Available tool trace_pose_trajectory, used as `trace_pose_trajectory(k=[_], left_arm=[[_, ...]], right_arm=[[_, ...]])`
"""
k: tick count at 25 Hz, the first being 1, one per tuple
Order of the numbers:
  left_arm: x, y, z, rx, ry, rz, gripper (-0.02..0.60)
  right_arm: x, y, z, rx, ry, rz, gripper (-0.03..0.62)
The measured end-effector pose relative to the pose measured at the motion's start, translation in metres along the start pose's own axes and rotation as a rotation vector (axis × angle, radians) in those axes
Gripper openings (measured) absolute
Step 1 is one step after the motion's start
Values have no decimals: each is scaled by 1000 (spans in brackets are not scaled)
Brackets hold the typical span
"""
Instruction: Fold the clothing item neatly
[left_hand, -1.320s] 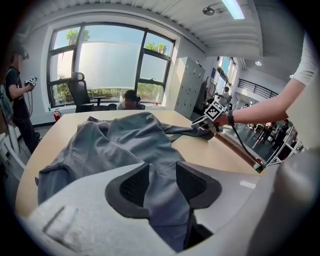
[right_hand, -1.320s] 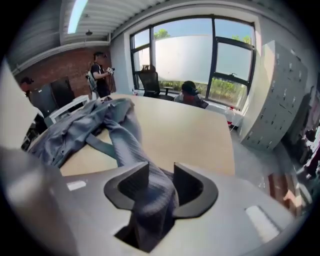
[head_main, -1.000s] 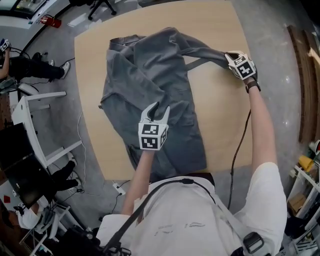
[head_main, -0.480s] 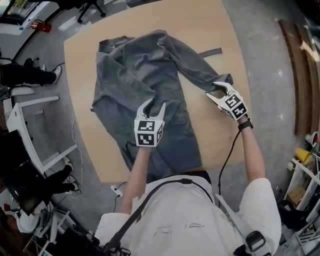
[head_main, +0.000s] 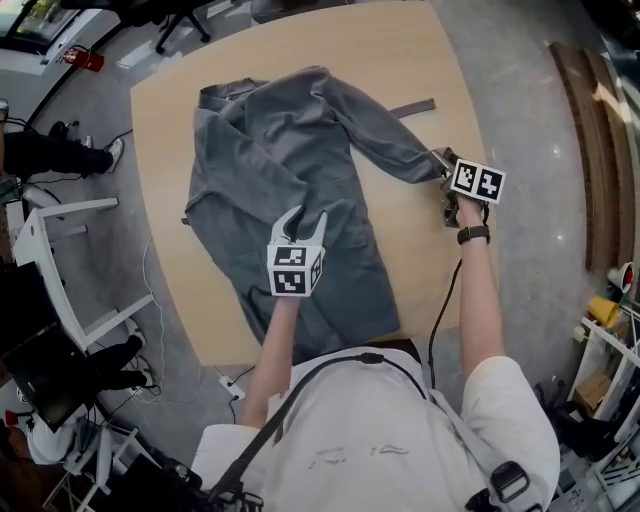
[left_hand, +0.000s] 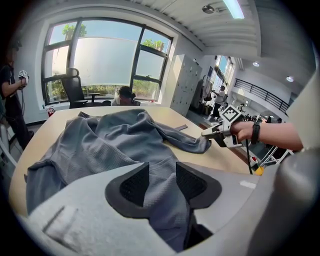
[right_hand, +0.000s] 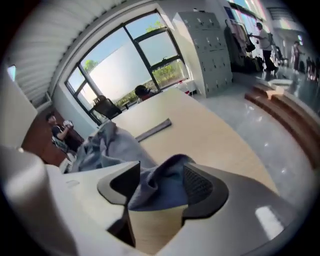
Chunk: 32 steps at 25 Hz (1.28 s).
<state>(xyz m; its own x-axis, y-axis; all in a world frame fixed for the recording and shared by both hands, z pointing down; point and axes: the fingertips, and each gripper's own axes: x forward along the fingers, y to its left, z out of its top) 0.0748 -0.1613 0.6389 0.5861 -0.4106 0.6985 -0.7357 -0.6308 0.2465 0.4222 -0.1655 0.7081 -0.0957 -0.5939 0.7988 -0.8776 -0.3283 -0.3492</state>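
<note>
A grey long-sleeved garment (head_main: 280, 160) lies spread and rumpled on the wooden table (head_main: 440, 60). One sleeve (head_main: 400, 150) runs diagonally out to the right. My left gripper (head_main: 303, 215) sits low on the garment's middle, and grey cloth (left_hand: 110, 145) shows between its spread jaws. My right gripper (head_main: 443, 165) is at the sleeve's end. Its jaws are opening, and the cuff (right_hand: 165, 182) lies loosely bunched between them without being pressed. From the left gripper view, the right gripper (left_hand: 212, 132) meets the sleeve tip (left_hand: 195, 145).
A dark flat strip (head_main: 412, 107) lies on the table beyond the sleeve. A white desk (head_main: 60, 230) and seated people stand off the table's left. Wooden planks (head_main: 590, 120) lie on the floor to the right. A black cable (head_main: 445, 300) trails from the right gripper.
My right gripper carried the sleeve end from the far right back toward the near side, set it on the table and spread its jaws. The left gripper stayed put.
</note>
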Motion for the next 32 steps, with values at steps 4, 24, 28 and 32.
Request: trace_pose_trajectory(k=[4, 24, 28, 32], left_arm=[[-6, -4, 2, 8, -9, 0, 176], [-78, 19, -26, -97, -103, 36, 176], [-114, 59, -31, -157, -156, 110, 176], [-158, 116, -49, -235, -198, 214, 176]], right_arm=[[14, -4, -17, -122, 47, -133, 42], [-192, 288, 229, -1237, -640, 268, 38], [-186, 421, 133, -1415, -567, 615, 40], [-152, 527, 4, -1514, -417, 860, 41]])
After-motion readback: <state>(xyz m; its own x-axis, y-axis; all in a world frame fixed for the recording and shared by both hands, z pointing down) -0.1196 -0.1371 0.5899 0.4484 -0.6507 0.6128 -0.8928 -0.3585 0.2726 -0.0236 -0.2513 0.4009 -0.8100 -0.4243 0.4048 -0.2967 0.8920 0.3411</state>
